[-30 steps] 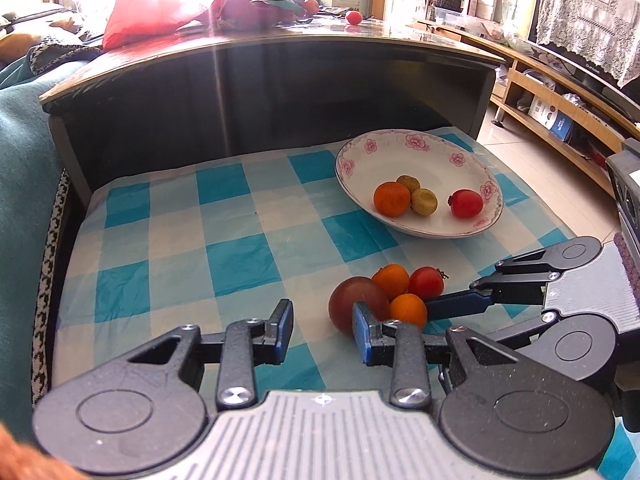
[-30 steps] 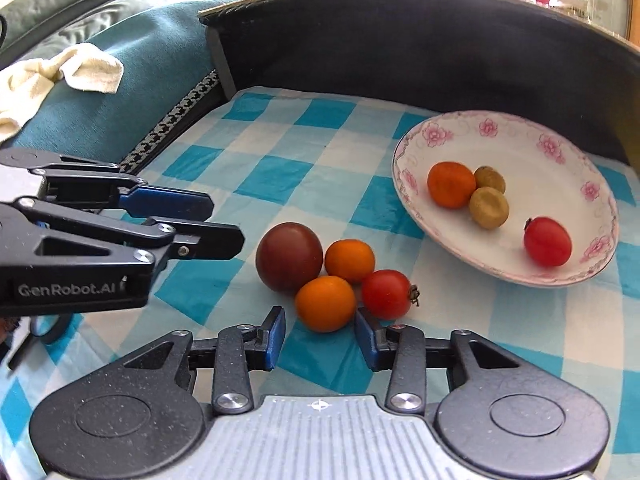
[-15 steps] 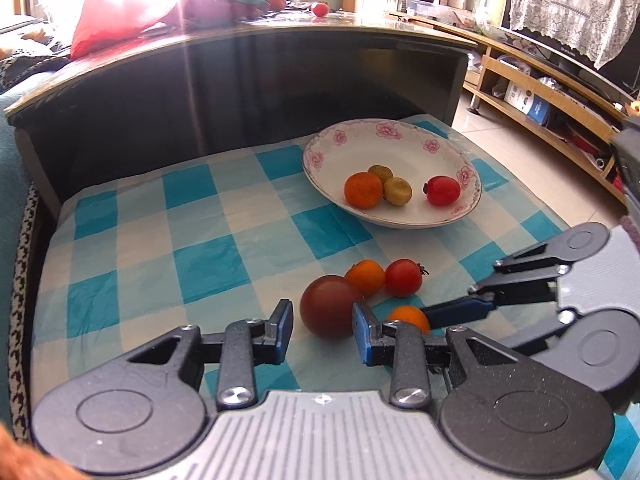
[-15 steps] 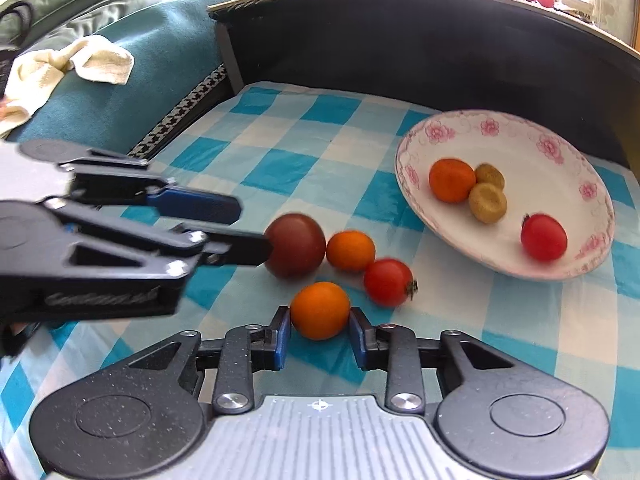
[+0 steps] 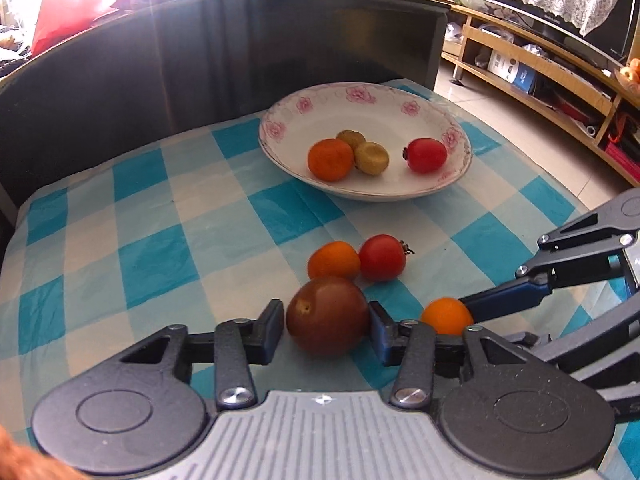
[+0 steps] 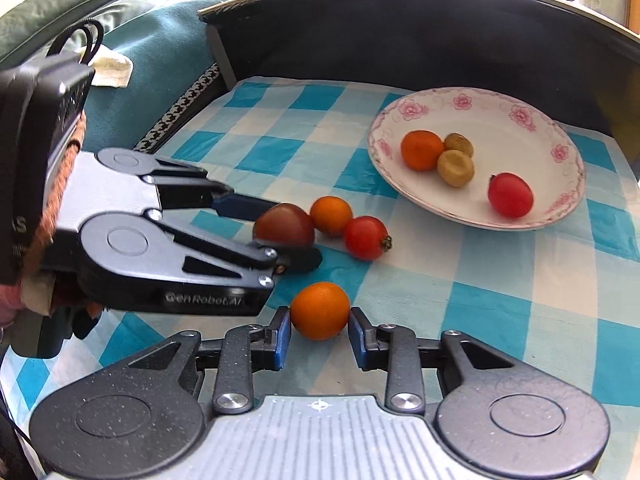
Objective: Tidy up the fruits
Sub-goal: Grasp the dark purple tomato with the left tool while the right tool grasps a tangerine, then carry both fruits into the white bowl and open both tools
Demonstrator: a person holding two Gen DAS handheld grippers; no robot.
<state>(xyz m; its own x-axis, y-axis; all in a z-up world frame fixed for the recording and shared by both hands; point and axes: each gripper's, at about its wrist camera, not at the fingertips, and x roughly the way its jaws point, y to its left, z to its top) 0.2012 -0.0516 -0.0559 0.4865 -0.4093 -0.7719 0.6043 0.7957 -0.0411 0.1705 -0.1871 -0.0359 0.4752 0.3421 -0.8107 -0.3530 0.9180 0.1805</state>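
Note:
My left gripper has its jaws around a dark brown-red tomato, touching its sides. My right gripper has its jaws closed on a small orange fruit, which also shows in the left wrist view. Another orange fruit and a red tomato lie on the blue checked cloth just behind. A white floral bowl at the back right holds an orange, two yellowish fruits and a red tomato.
A dark curved table wall rises behind the cloth. A teal sofa with a white cloth lies to the left. Wooden shelves stand at the far right. The two grippers are close side by side.
My left gripper moved forward and closed around the dark tomato. My right gripper closed on the small orange fruit, which has been drawn away from the other fruits.

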